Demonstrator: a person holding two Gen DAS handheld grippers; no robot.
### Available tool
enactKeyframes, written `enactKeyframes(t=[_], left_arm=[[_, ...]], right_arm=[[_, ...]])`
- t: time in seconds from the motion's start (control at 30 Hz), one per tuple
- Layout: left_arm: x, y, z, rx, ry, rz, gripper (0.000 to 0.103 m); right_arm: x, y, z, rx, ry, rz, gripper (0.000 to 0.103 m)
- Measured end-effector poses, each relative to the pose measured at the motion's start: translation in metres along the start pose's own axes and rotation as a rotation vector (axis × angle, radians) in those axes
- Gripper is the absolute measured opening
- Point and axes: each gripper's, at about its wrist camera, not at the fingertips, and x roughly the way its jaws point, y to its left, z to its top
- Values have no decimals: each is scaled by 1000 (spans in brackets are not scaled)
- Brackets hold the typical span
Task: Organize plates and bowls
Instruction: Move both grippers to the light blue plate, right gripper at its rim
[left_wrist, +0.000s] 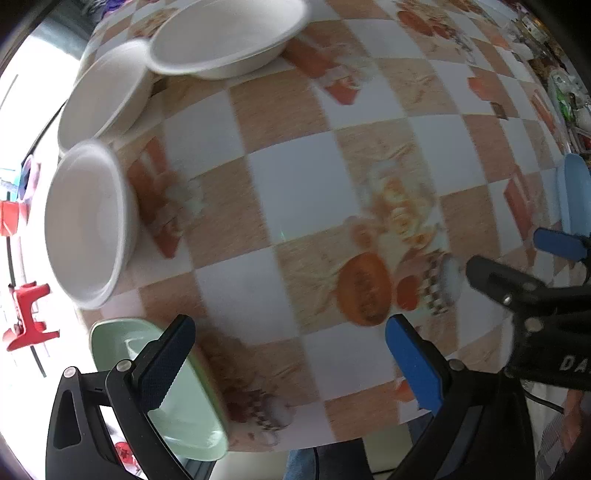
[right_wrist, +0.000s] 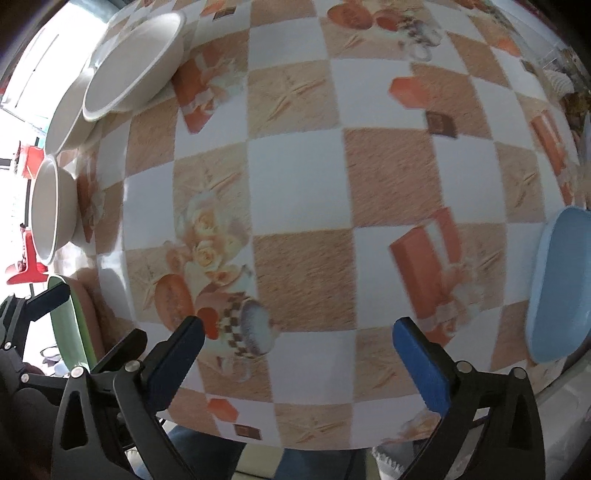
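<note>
Left wrist view: both grippers, left (left_wrist: 291, 350) and right (right_wrist: 299, 343), have fingers spread wide, holding nothing. White bowls (left_wrist: 88, 225) sit unstacked along the counter (left_wrist: 295, 192) edge, green dish (left_wrist: 184, 406) and blue dish (right_wrist: 557, 284) far apart, so sorting's mostly undone.

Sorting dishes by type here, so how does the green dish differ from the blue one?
The green dish is pale green and lies at the table's near left edge, under the left gripper; the blue dish is light blue and lies at the right edge, clear of the right gripper. Both look shallow, oblong, empty and upright.
</note>
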Motion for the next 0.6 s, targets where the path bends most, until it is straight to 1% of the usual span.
enactKeyframes(t=[0.1,0.2,0.33,0.43,0.53,0.6], left_arm=[[-5,-25,14,28,-9,-14,103],[-13,-62,31,65,-20,-49,103],[-29,-99,57,119,-38,-106,103],[-41,-144,75,162,-68,-145,103],[-51,-185,93,199,-89,-188,103],[-53,-209,103,218,-97,-208,103]], right_arm=[[-32,-31,7,24,-63,-24,103],[-62,-68,10,56,-114,-58,103],[-99,-133,12,122,-158,-122,103],[-113,-185,9,186,-161,-194,103],[-116,-230,6,256,-144,-258,103],[-112,-251,6,296,-129,-295,103]])
